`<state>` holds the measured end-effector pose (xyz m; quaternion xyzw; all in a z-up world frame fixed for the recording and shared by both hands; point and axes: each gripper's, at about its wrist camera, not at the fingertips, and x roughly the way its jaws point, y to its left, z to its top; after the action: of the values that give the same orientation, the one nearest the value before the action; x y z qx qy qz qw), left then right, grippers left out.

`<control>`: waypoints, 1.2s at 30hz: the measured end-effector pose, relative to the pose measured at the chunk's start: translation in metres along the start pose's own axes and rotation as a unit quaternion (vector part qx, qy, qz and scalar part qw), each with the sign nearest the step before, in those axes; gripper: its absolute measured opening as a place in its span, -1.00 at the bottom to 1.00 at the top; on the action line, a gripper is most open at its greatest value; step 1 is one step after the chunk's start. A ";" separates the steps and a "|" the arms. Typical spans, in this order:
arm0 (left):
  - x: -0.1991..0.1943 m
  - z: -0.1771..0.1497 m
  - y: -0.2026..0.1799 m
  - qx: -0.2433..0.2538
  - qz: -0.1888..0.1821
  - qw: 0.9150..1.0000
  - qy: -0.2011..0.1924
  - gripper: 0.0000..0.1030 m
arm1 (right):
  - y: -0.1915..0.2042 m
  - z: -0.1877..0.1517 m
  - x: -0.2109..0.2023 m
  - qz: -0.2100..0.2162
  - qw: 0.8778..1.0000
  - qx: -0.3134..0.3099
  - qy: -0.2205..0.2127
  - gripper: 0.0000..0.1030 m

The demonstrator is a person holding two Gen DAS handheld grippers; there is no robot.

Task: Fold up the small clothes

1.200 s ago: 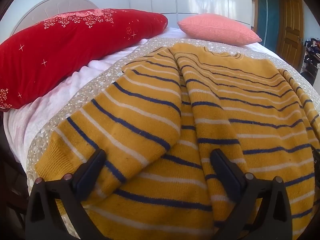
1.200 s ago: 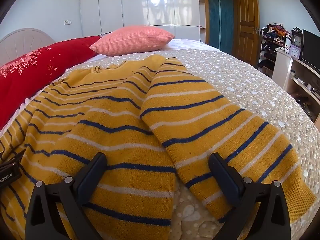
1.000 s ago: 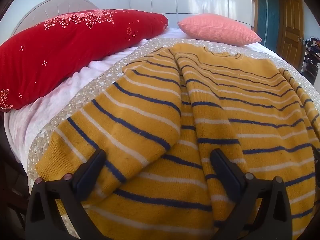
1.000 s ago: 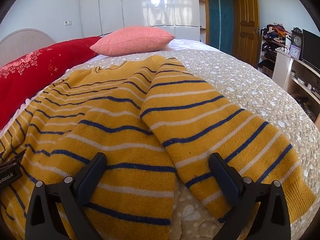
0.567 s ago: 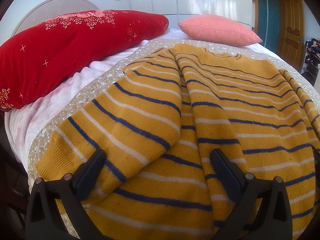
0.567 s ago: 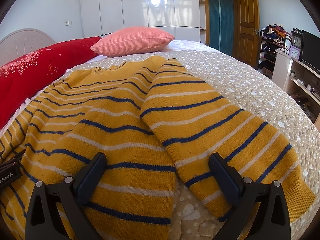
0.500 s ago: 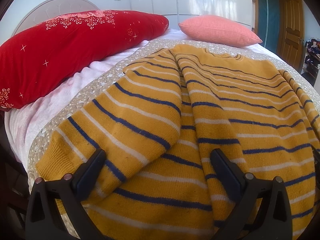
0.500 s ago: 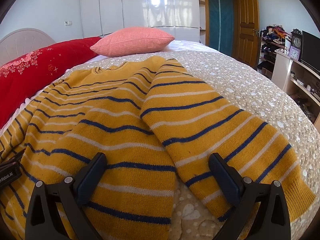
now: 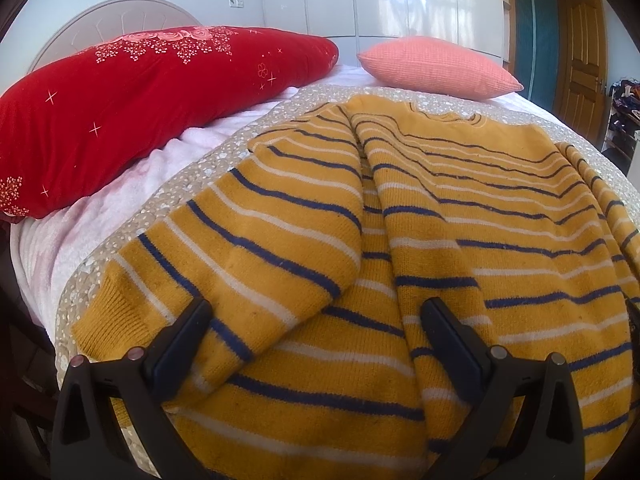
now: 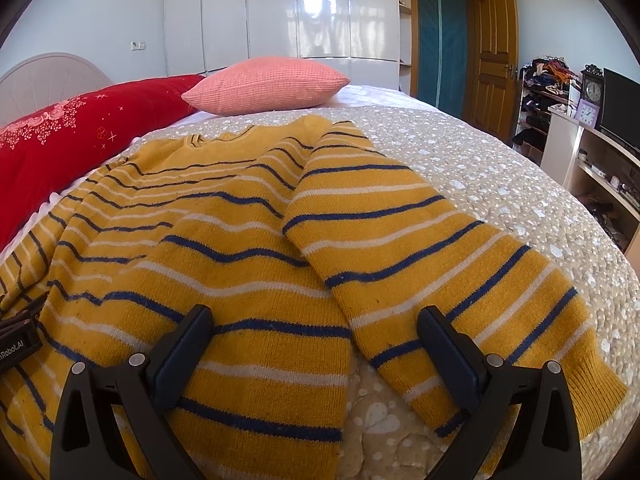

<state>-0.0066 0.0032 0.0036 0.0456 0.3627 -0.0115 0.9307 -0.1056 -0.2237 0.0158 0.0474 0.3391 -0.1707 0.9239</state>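
Observation:
A mustard-yellow sweater with navy and white stripes [image 9: 460,208] lies spread flat on the bed, neck toward the pillows; it also shows in the right wrist view [image 10: 224,240]. Its left sleeve [image 9: 248,248] lies over the body's left edge. Its right sleeve [image 10: 432,264] stretches toward the bed's near right. My left gripper [image 9: 316,324] is open and empty, low over the hem by the left sleeve. My right gripper [image 10: 314,328] is open and empty, low over the hem between body and right sleeve.
The bed has a beige dotted coverlet [image 10: 500,184]. A long red pillow [image 9: 140,104] and a pink cushion [image 9: 436,66] lie at the head. A shelf unit with a TV and clocks [image 10: 592,120] stands right of the bed. A wooden door [image 10: 494,56] is behind.

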 end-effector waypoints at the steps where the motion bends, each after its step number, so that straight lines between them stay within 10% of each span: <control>1: 0.000 0.000 0.000 0.001 0.000 1.000 0.001 1.00 | 0.000 0.000 0.000 -0.001 1.000 -0.001 -0.001 1.00; 15: 0.000 0.000 0.002 -0.003 -0.007 1.000 -0.005 1.00 | -0.001 -0.003 -0.005 -0.004 1.000 -0.004 -0.030 1.00; 36: -0.030 0.005 0.009 -0.023 -0.015 0.993 0.114 1.00 | -0.009 0.004 -0.006 0.041 0.993 0.004 0.114 1.00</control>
<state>-0.0245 0.0109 0.0282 0.0200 0.4675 -0.0117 0.8837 -0.1108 -0.2311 0.0233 0.0844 0.4396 -0.1279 0.8850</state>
